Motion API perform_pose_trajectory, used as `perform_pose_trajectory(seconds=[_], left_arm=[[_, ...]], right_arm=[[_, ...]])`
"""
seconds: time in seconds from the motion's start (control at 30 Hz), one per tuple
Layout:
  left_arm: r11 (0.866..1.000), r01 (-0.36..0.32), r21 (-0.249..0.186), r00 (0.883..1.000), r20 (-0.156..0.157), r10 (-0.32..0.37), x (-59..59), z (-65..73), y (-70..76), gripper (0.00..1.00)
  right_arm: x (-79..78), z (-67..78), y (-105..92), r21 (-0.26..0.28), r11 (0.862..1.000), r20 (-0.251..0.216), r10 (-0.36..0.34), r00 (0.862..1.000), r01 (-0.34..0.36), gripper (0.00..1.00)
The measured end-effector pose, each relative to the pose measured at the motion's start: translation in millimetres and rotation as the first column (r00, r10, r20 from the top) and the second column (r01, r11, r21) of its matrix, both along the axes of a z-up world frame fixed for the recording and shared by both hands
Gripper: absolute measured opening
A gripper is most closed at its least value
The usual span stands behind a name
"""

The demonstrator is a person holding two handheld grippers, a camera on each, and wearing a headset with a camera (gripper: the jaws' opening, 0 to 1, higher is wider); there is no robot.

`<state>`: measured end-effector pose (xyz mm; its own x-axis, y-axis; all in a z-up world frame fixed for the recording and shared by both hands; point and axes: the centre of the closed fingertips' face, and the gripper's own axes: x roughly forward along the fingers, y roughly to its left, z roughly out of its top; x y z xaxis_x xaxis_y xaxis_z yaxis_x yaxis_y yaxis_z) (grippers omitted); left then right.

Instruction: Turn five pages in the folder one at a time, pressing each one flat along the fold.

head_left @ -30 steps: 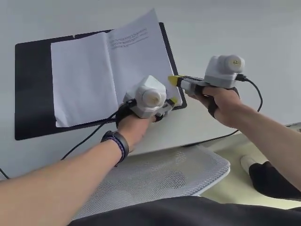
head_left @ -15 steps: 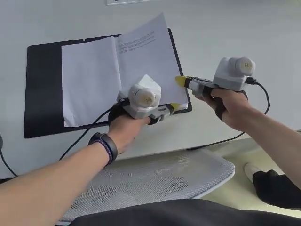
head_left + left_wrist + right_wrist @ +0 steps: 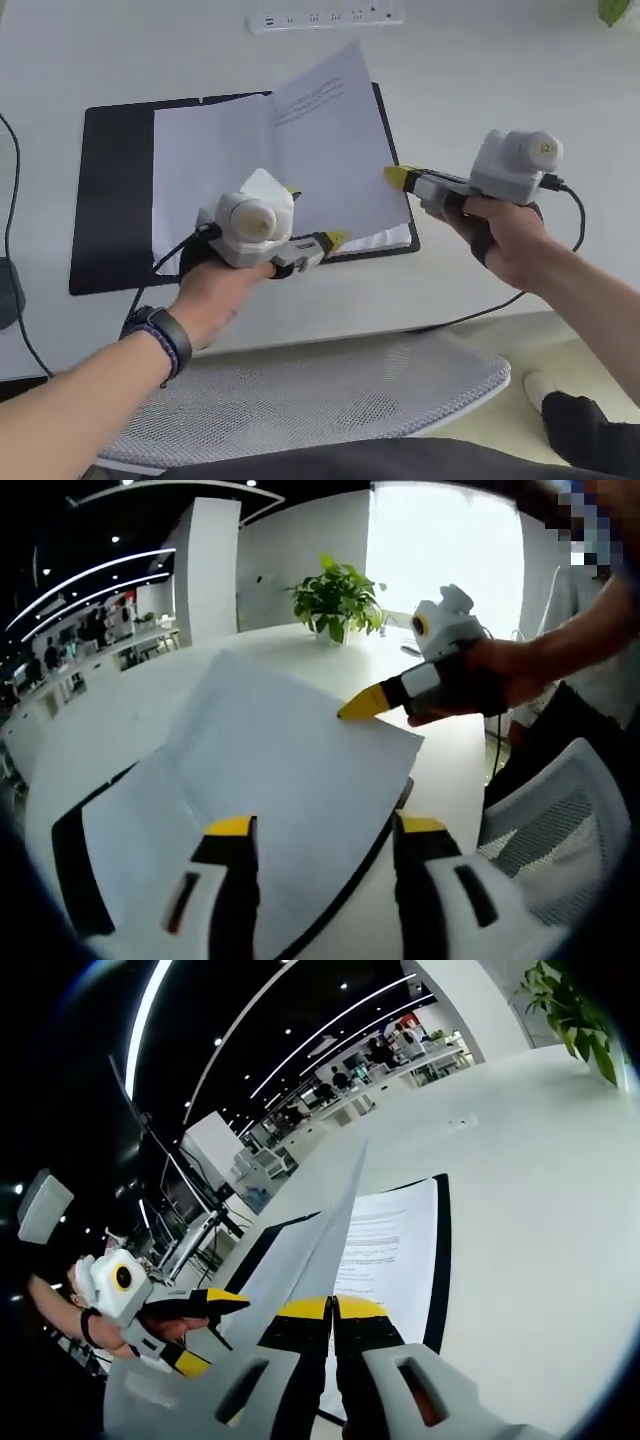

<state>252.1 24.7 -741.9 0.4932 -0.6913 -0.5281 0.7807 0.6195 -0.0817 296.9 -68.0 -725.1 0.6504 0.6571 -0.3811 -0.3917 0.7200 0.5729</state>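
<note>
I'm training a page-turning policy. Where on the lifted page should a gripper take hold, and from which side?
Pinch the lifted page at its free outer edge, about halfway along, coming from the right side of the folder. That edge stands clear of the sheets beneath; the opposite edge is bound at the fold. The right gripper is shut on it there.

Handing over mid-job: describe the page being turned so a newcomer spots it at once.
On the white table lies an open black folder. On its right half, one white page stands raised off the stack, its outer edge pinched by the right gripper. The other sheets lie flat; this one slants up.
</note>
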Motion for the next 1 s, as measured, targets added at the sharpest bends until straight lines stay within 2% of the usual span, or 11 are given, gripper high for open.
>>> perform_pose_trajectory(seconds=[0.1, 0.17, 0.37, 0.7, 0.9, 1.0], left_arm=[[0.999, -0.032, -0.004, 0.999, 0.011, 0.032, -1.5, 6.9, 19.2, 0.53], [0.999, -0.051, -0.005, 0.999, 0.014, 0.052, 0.4, 6.9, 31.0, 0.54], [0.995, -0.096, -0.018, 0.995, 0.028, 0.097, -2.3, 19.6, 54.7, 0.56], [0.988, -0.146, -0.038, 0.988, 0.041, 0.148, -2.9, 33.9, 80.5, 0.57], [0.984, -0.173, -0.042, 0.984, 0.044, 0.174, -4.6, 38.7, 98.3, 0.59], [0.981, -0.190, -0.044, 0.981, 0.044, 0.192, -5.2, 39.7, 108.1, 0.59]], right_arm=[[-0.3, 6.3, 4.0, 0.004, 1.000, 0.014, 0.005, 1.000, -0.005, 0.00], [-0.2, 10.1, 6.8, 0.012, 1.000, 0.020, 0.004, 1.000, -0.004, 0.00], [-0.5, 21.3, 15.4, 0.018, 1.000, 0.042, 0.012, 0.999, -0.013, 0.00], [1.4, 43.3, 36.5, 0.042, 0.998, 0.087, 0.046, 0.995, -0.050, 0.00], [5.9, 58.2, 57.6, 0.062, 0.994, 0.119, 0.080, 0.990, -0.088, 0.00], [8.0, 65.5, 74.7, 0.073, 0.990, 0.136, 0.110, 0.985, -0.121, 0.00]])
